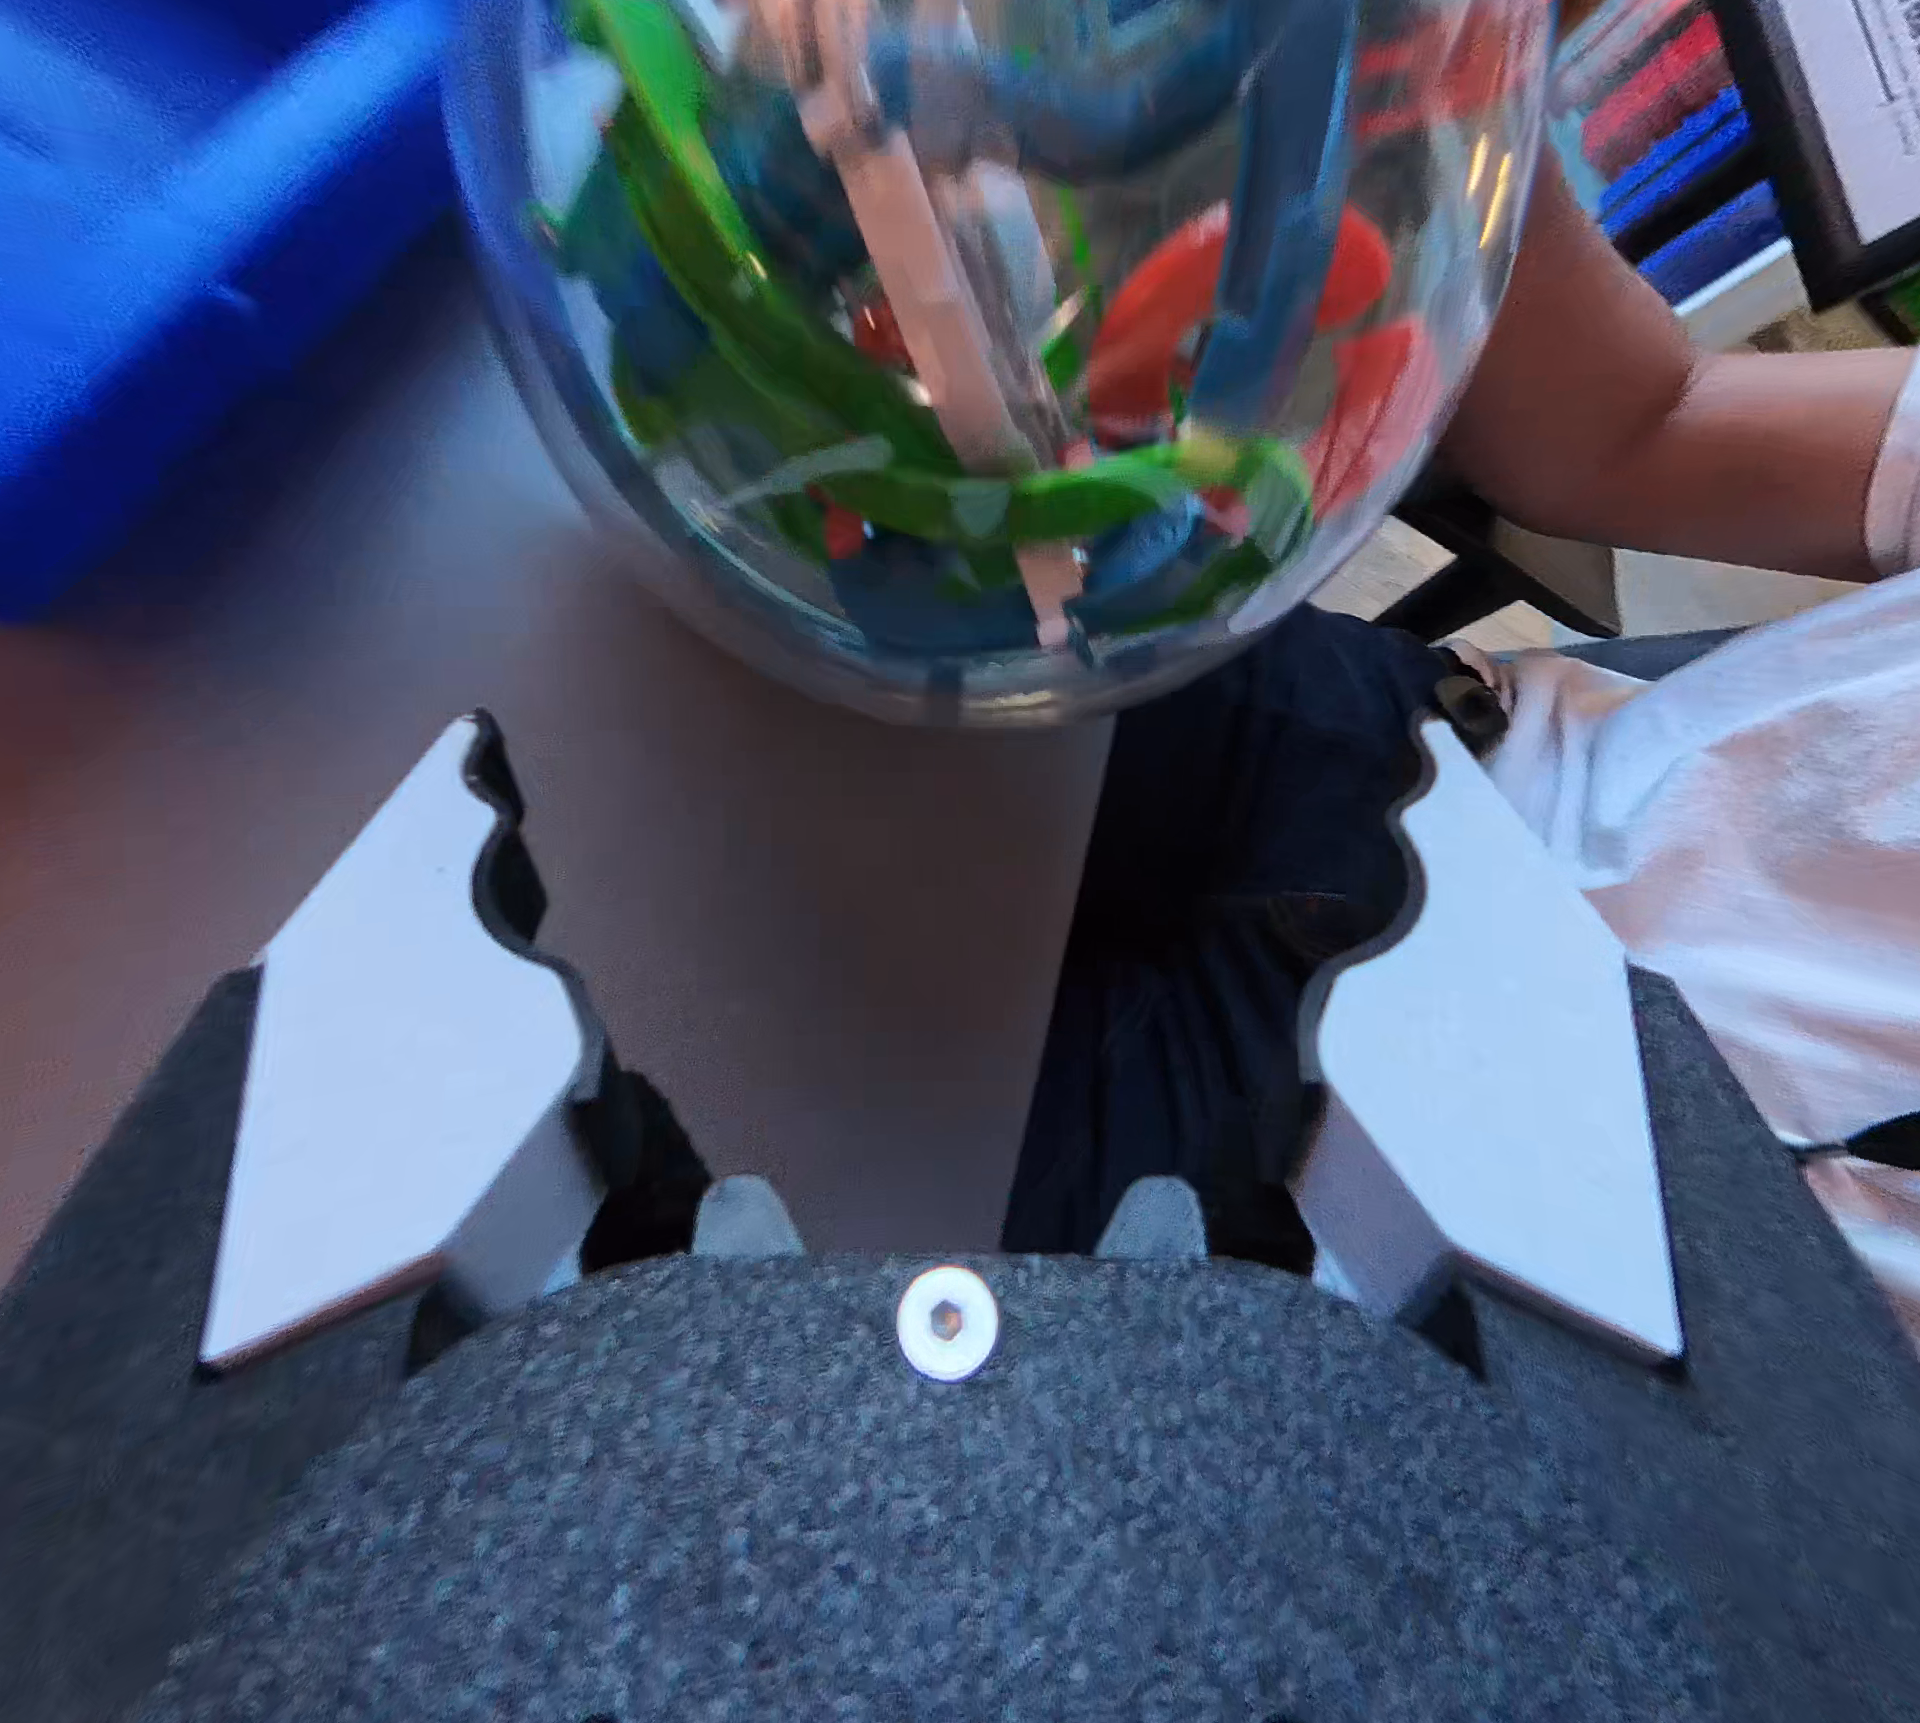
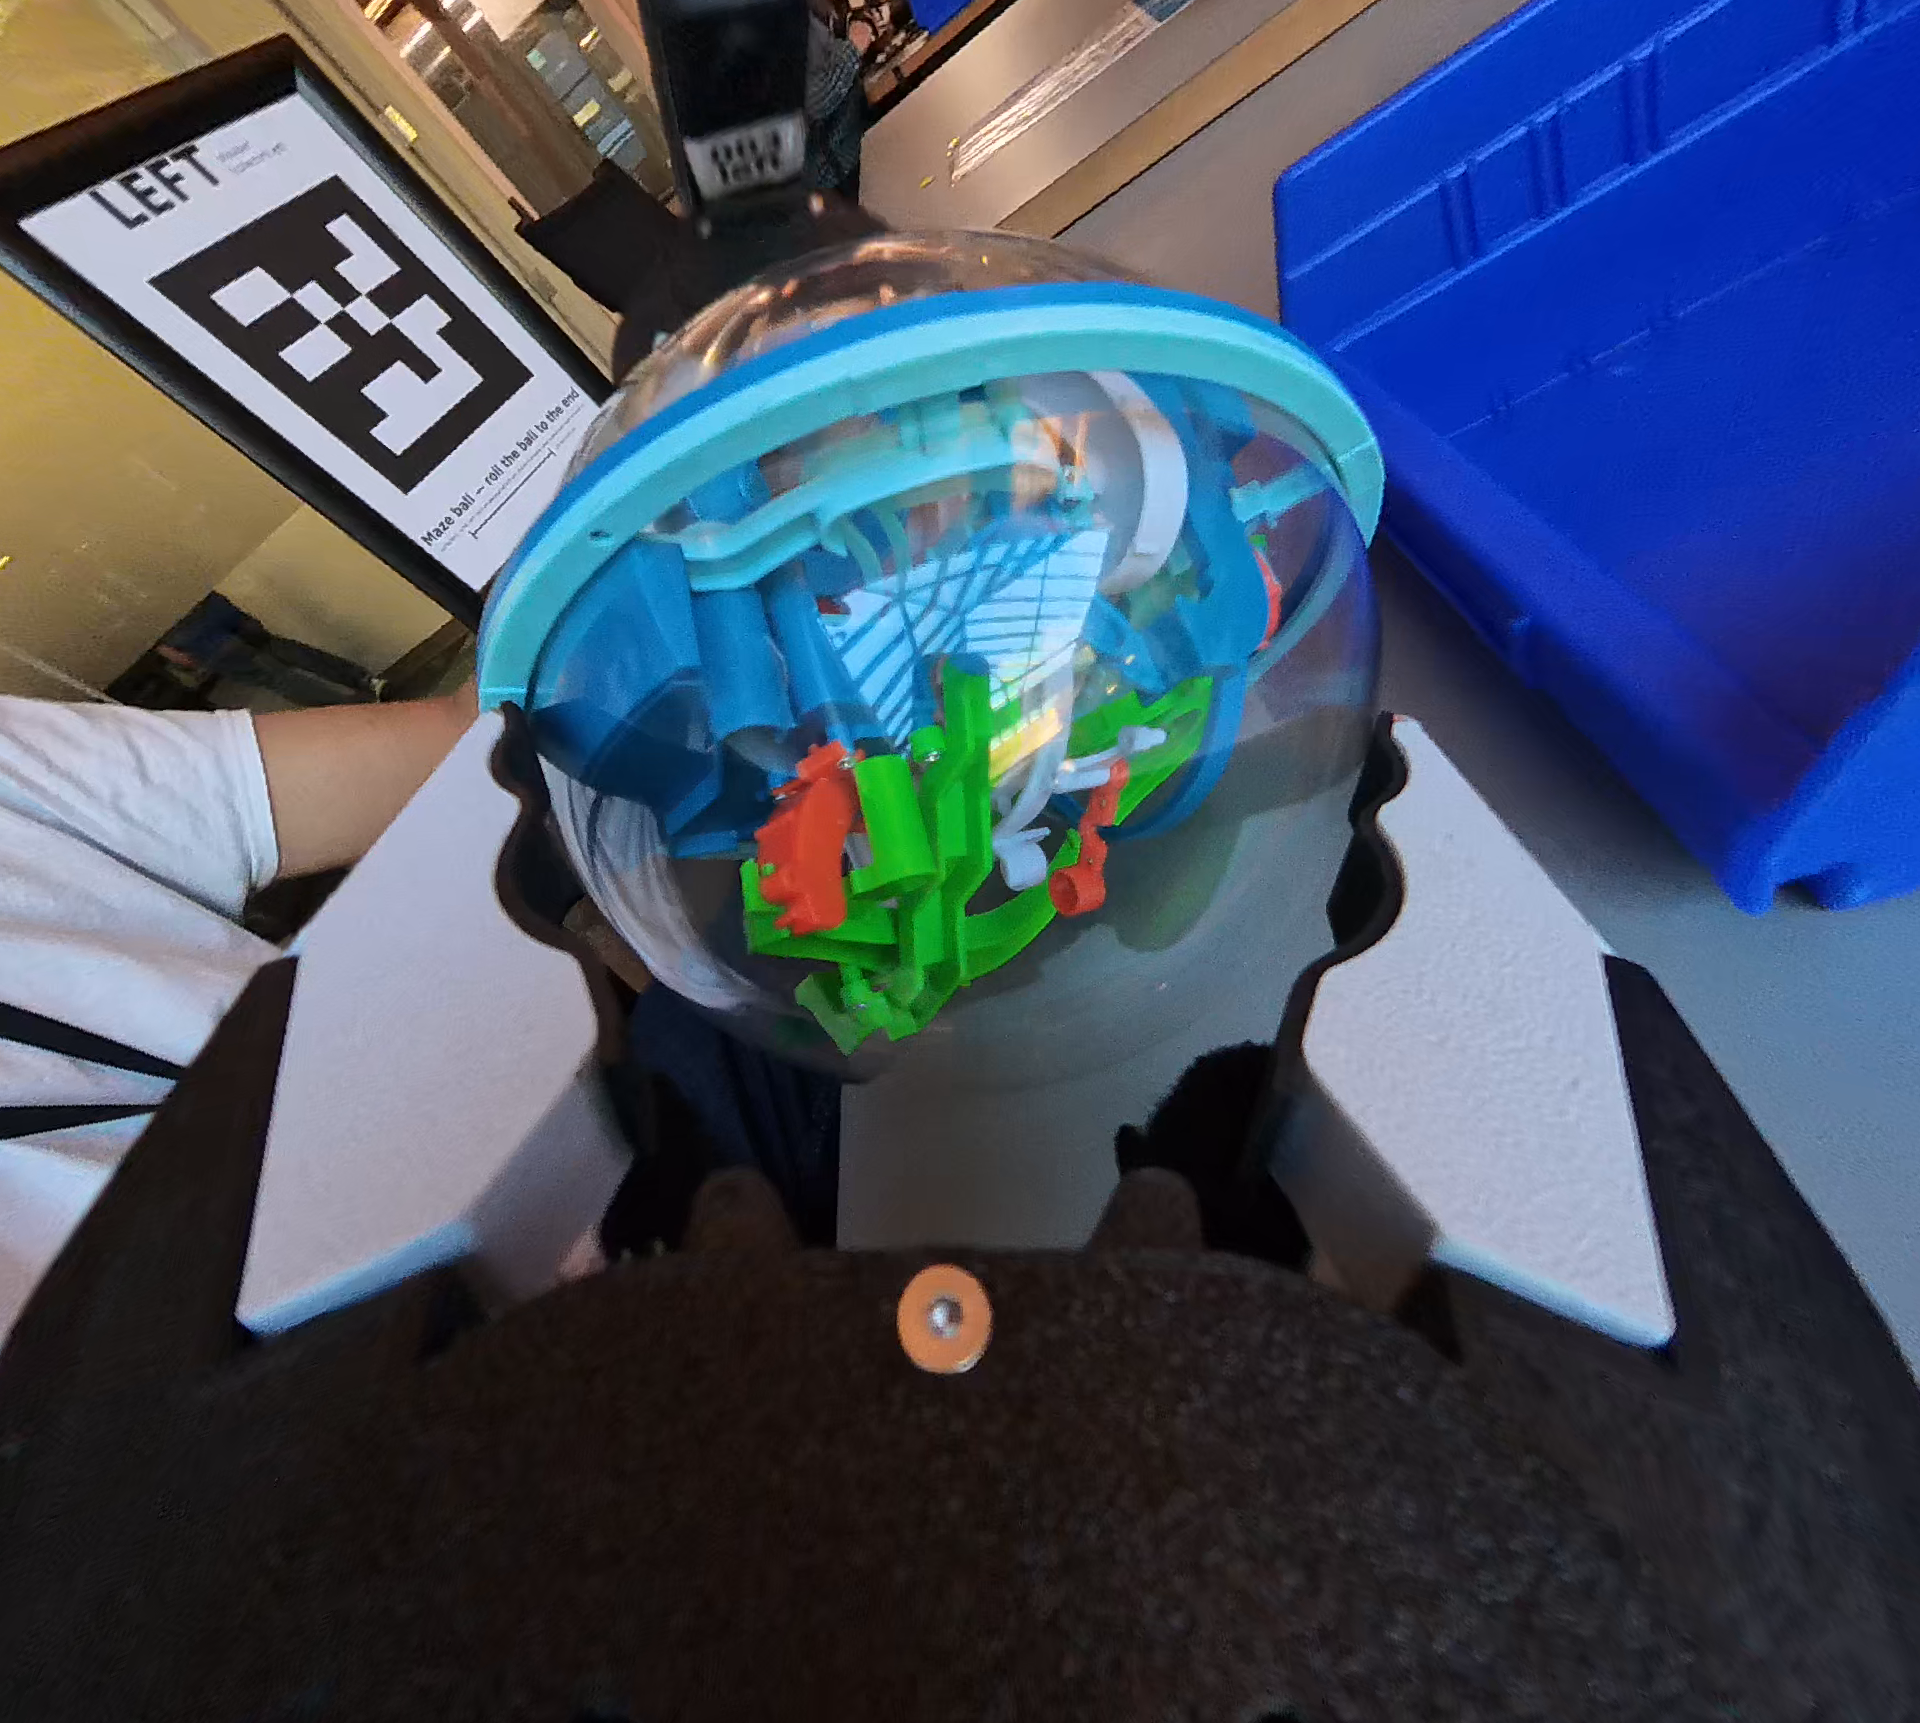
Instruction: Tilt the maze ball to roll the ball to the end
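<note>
Right gripper [image 2: 951, 842] clamped across the clear maze ball [image 2: 935, 665], fingers pressed on both sides, sphere raised off the grey surface [image 2: 1714, 998] beside a blue bin [image 2: 1662, 323]. Left gripper [image 1: 951, 769] spread wide, empty, just short of the sphere. Mid-tilting stage, by the look of it; small ball not discernible among green, red and blue tracks. Next: slow wrist rolls, perhaps with left-side support.
</note>
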